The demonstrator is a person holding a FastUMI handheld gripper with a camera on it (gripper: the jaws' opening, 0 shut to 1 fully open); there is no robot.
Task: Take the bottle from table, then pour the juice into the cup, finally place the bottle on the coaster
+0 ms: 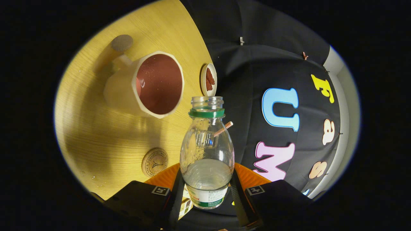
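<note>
On the wooden bench [96, 134] lie the cup [147, 85] and, nearer, the coaster [154, 162], its stamped writing illegible. The jaws clench the uncapped bottle [207, 150], held between them; its label is unreadable.

dim booth | glare on bottle [206, 150] | fisheye-bent edges | sharp focus
</note>
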